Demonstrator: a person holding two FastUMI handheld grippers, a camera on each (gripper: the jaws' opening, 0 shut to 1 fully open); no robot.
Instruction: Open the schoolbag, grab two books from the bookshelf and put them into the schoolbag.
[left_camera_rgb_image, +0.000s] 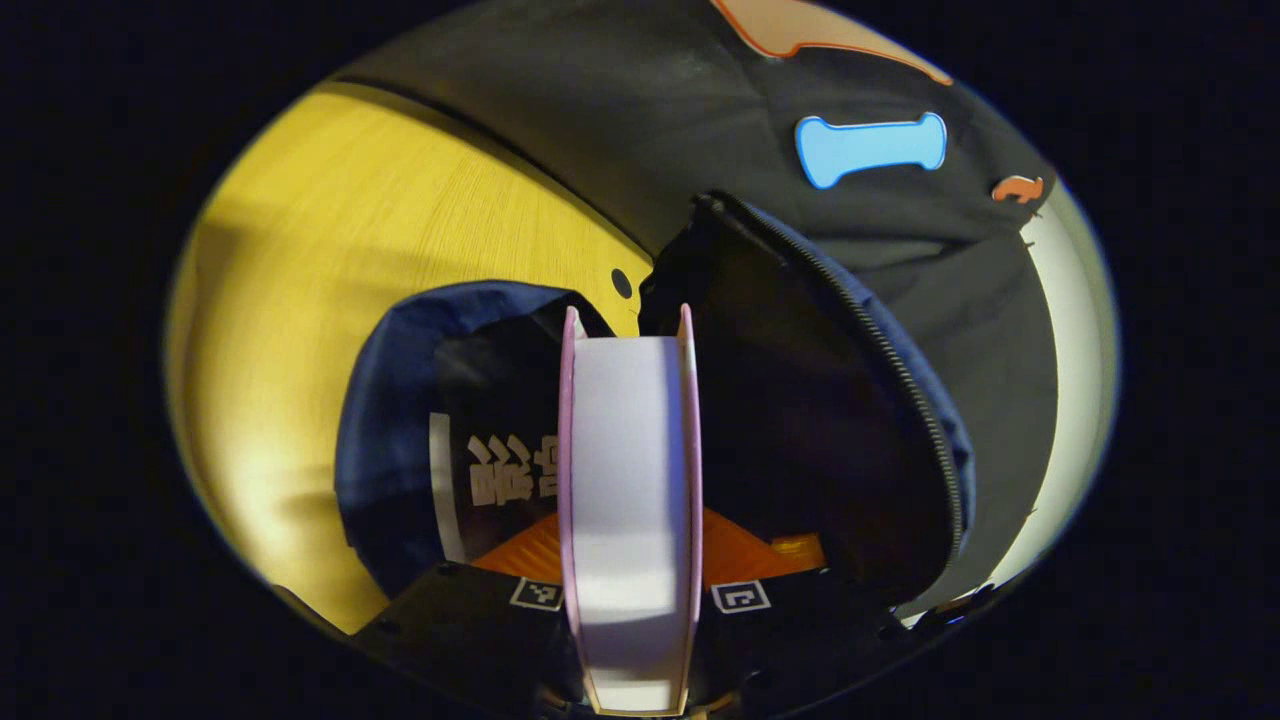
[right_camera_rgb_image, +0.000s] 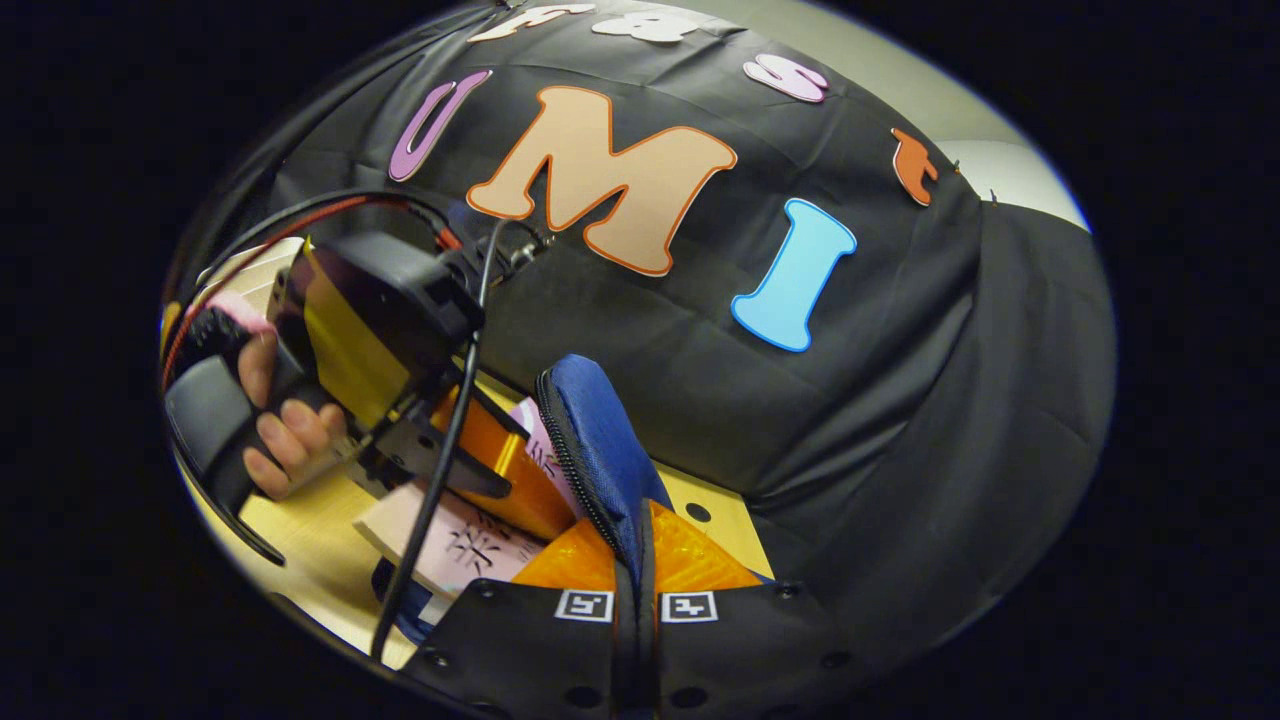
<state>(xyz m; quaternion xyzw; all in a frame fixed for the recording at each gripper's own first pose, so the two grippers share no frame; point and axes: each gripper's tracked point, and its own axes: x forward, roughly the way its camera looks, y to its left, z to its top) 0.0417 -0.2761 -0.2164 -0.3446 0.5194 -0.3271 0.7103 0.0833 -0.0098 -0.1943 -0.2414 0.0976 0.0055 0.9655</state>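
Observation:
My left gripper is shut on a pink-covered book, seen edge-on with its white pages facing me. The book hangs over the open mouth of the dark blue schoolbag. Inside the bag lies a dark book with white print. The bag's zippered flap stands up on the right. My right gripper is shut on that blue flap and holds it upright. In the right gripper view, a hand holds the left gripper, which tilts the pink book into the bag.
The bag rests on a yellow wooden table with a small dark hole in it near the bag. The booth's black cloth wall stands close behind the bag. A black cable trails from the left gripper across the book.

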